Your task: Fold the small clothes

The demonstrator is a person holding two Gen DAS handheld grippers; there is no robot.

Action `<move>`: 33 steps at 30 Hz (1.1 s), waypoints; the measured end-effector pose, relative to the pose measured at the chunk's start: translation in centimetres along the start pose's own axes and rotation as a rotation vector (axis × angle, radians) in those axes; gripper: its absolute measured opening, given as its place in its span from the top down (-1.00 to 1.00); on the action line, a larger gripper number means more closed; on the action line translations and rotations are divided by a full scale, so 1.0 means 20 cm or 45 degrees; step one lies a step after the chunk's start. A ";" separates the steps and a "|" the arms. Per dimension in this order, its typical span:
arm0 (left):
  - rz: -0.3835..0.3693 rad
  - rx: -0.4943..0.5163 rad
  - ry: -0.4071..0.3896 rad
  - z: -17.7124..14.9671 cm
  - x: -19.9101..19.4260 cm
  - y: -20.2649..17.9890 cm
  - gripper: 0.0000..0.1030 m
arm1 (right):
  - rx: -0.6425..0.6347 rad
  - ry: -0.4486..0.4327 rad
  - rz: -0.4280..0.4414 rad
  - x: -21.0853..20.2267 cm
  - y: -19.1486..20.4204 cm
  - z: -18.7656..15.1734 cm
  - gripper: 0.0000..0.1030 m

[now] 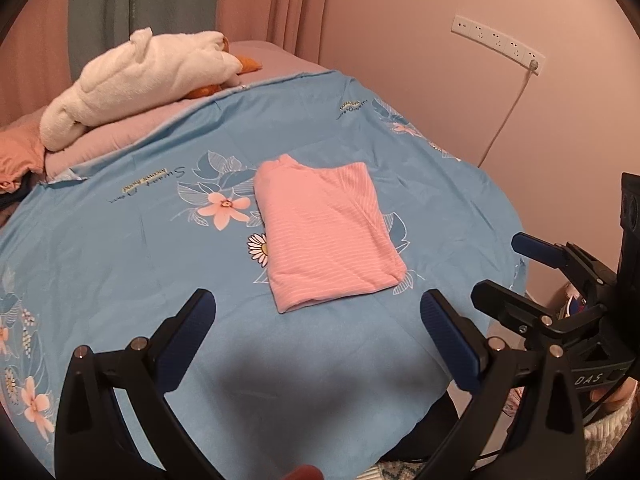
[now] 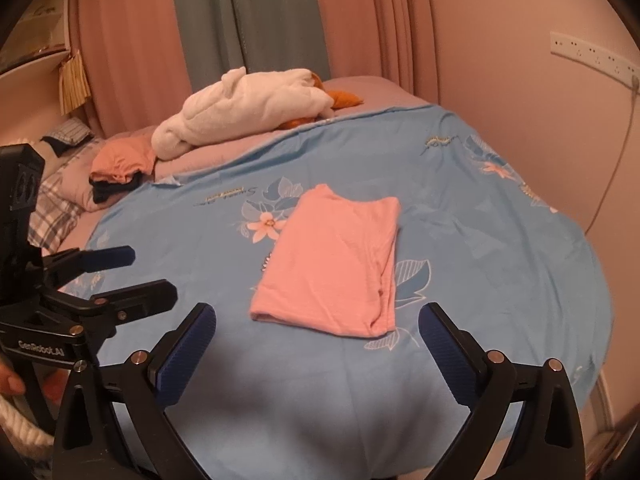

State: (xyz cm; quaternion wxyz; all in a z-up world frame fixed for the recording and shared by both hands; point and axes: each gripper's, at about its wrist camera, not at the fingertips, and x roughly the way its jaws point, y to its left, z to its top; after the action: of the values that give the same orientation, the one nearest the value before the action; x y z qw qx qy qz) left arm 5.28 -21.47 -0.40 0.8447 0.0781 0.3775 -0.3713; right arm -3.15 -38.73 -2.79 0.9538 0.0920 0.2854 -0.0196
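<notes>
A pink striped garment (image 1: 326,232), folded into a neat rectangle, lies flat on a blue floral sheet (image 1: 120,240) spread over a bed. It sits just ahead of the left tool (image 1: 318,328), centred between its fingers, and ahead of the right tool (image 2: 318,328) too. Both tools are spread wide and hold nothing, neither touching the cloth. The garment looks light, soft and floppy, likely thin knit in stacked layers that may slide apart. A sensible hold would pinch all layers at the near edge or a near corner.
</notes>
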 end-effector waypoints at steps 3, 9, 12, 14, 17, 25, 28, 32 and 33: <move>0.012 0.005 -0.013 0.00 -0.04 -0.01 -0.99 | -0.009 -0.015 -0.004 -0.03 0.02 0.00 -0.96; 0.034 0.011 -0.033 -0.01 -0.10 -0.02 -0.99 | -0.018 -0.042 -0.006 -0.08 0.04 0.00 -0.96; 0.047 0.011 -0.039 -0.01 -0.11 -0.02 -0.99 | -0.022 -0.053 -0.008 -0.10 0.05 0.01 -0.96; 0.059 0.010 -0.042 -0.01 -0.12 -0.02 -0.99 | -0.022 -0.058 -0.013 -0.11 0.05 0.01 -0.96; 0.070 0.001 -0.049 -0.01 -0.13 -0.02 -0.99 | -0.025 -0.065 -0.018 -0.13 0.06 0.01 -0.96; 0.097 -0.028 -0.058 0.00 -0.14 0.00 -0.99 | -0.031 -0.083 -0.029 -0.14 0.06 0.03 -0.96; 0.101 -0.039 -0.055 0.00 -0.14 0.01 -0.99 | -0.033 -0.082 -0.028 -0.14 0.06 0.04 -0.96; 0.103 -0.036 -0.055 0.00 -0.14 0.00 -0.99 | -0.029 -0.083 -0.031 -0.14 0.06 0.04 -0.96; 0.104 -0.037 -0.056 0.00 -0.14 0.00 -0.99 | -0.027 -0.084 -0.030 -0.14 0.06 0.04 -0.96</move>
State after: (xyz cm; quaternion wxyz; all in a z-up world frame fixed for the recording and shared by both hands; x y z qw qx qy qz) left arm 3.97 -19.87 1.59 0.8682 0.0731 0.3608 -0.3327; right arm -4.98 -37.78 -0.38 0.9633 0.0776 0.2553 -0.0308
